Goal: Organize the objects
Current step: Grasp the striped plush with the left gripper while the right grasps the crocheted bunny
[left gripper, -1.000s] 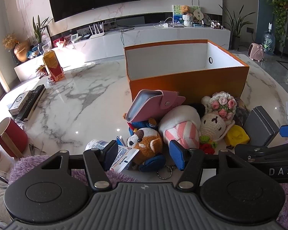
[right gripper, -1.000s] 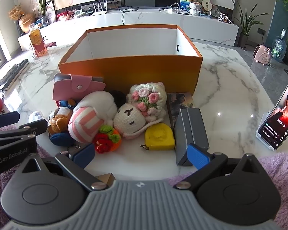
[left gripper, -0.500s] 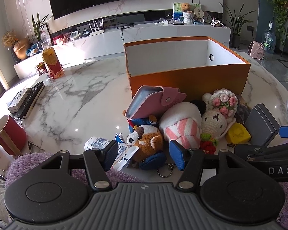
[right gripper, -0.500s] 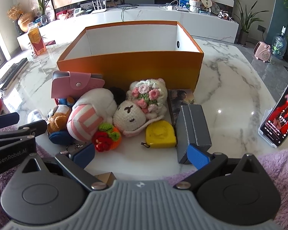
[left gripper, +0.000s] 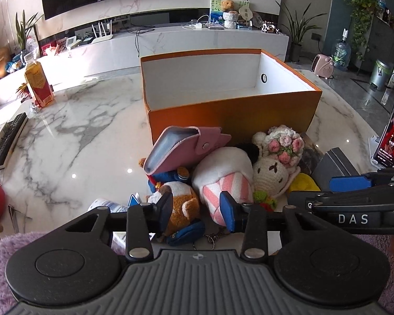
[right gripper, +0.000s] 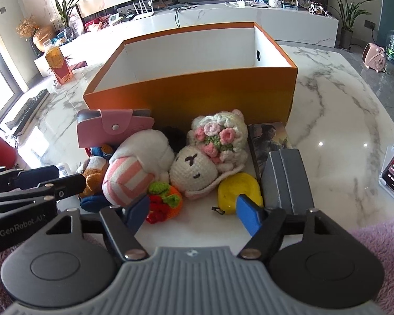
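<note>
Left wrist view shows the left gripper (left gripper: 195, 206) low over the near edge of the pile, and its jaws have just been closing; the small brown and white plush dog (left gripper: 180, 203) sits between the two pads, but I cannot see the pads pressing on it, so I judge the claw as released and not yet grasping. The dog lies straight ahead of this claw and a little below it, and its body seems to run from the near side to the far side, about along the fingers. The orange box (left gripper: 233, 116) stands behind the pile, open at the top and with nothing visible inside, so I think the next move is a lift forward and over its front wall. In the right wrist view the right gripper (right gripper: 194, 210) is also released, its jaws have just been closing too, and between them is only bare table (right gripper: 341, 110), with the red and green crochet piece (right gripper: 165, 200) just beside one pad and the yellow tape measure (right gripper: 236, 194) just beside the other. The left hand is the nearer one to the dog. Readable writing: "DAS" on the other gripper in the left view, "GenRobot.AI" on the other gripper in the right view. The phone (left gripper: 392, 141) screen has text too small to read.
</note>
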Tool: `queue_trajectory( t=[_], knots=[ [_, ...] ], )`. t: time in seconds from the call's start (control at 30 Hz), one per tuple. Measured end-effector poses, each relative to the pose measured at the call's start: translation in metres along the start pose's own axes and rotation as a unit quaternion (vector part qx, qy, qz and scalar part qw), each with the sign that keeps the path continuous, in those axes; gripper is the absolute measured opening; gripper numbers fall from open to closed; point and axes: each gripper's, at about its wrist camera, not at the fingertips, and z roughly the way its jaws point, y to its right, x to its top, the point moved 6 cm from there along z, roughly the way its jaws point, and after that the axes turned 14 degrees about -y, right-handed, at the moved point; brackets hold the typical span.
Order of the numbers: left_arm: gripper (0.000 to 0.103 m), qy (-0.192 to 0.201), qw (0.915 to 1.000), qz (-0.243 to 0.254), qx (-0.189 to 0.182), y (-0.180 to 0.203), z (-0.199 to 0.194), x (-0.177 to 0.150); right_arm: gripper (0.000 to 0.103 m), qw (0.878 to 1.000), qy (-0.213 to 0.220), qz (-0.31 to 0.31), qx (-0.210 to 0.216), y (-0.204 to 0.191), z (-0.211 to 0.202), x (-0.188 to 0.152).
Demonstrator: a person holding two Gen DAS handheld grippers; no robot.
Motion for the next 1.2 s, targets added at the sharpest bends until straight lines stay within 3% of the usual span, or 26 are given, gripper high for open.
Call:
queue_trajectory(
  t=[0.2, 0.3, 0.57, 0.73, 0.77, 0.97, 1.13, 1.2],
  knots=[
    [0.049, -0.021, 0.9982, 0.008, -0.056, 0.012, 0.014, 0.013, 0.066, 1.0, 0.006, 0.019, -0.01, 0.017, 0.007, 0.022],
    [0.057, -0.04, 0.9981, 0.018, -0.043, 0.02, 0.028, 0.019, 0.066, 0.999, 0.004, 0.028, -0.013, 0.028, 0.012, 0.033],
    [0.063, -0.103, 0.9932, 0.006, -0.055, 0.02, 0.06, 0.032, 0.066, 0.999, -0.014, 0.033, 0.01, 0.033, 0.039, 0.046],
    [0.073, -0.125, 0.9915, 0.02, -0.032, 0.025, 0.071, 0.034, 0.068, 0.999, -0.016, 0.034, 0.028, 0.032, 0.054, 0.056],
    [0.073, -0.127, 0.9912, 0.021, -0.03, 0.025, 0.073, 0.034, 0.073, 0.999, -0.011, 0.028, 0.027, 0.03, 0.055, 0.058],
    [0.076, -0.135, 0.9903, 0.019, -0.026, 0.025, 0.075, 0.035, 0.076, 1.0, 0.004, -0.013, -0.009, 0.018, 0.068, 0.064],
    [0.076, -0.147, 0.9885, 0.036, -0.007, 0.03, 0.081, 0.027, 0.068, 0.999, 0.021, -0.036, -0.02, 0.017, 0.069, 0.062],
    [0.074, -0.141, 0.9896, 0.032, -0.005, 0.029, 0.078, 0.024, 0.058, 0.999, 0.025, -0.034, -0.017, 0.019, 0.066, 0.061]
  ],
)
